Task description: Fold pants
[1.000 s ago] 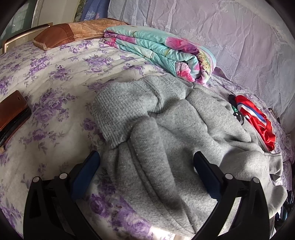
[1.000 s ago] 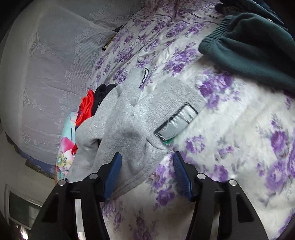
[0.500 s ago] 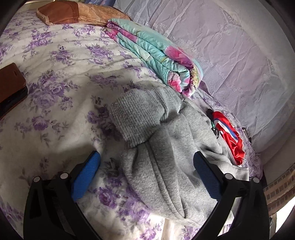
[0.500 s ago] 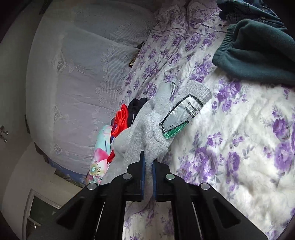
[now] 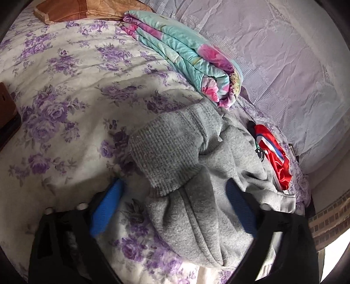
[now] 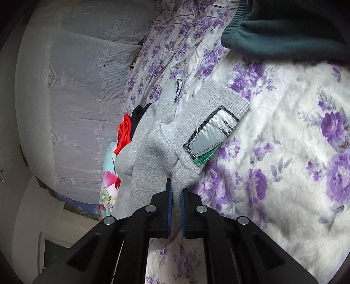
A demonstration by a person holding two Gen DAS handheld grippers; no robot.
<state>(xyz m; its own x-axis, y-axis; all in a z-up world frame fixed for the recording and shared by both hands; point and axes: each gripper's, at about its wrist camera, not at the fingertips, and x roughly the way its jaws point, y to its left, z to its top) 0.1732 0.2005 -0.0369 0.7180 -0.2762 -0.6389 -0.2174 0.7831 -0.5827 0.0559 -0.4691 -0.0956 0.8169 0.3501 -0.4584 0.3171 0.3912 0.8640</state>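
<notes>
Grey sweatpants [image 5: 196, 174] lie bunched on the purple-flowered bedsheet [image 5: 65, 87], a ribbed cuff [image 5: 166, 153] folded on top. My left gripper [image 5: 174, 185] straddles the bunched leg and its jaws are closing. The right blue pad lies against the cloth, while the left pad [image 5: 107, 209] still stands clear of it over the sheet. In the right wrist view the sweatpants [image 6: 153, 148] show a ribbed band with a silver label [image 6: 210, 133]. My right gripper [image 6: 175, 187] is shut on the grey edge just below that band.
A folded turquoise floral quilt [image 5: 186, 54] and a brown pillow [image 5: 87, 8] lie beyond the pants. A red garment [image 5: 275, 157] sits beside them by the lilac lace cover [image 5: 284, 54]. A dark green garment [image 6: 284, 28] lies far right. A brown object [image 5: 6, 109] pokes in at the left edge.
My right gripper has gone from open to shut on the grey pants' edge. My left gripper's jaws have narrowed around the bunched leg, and its view has turned a little.
</notes>
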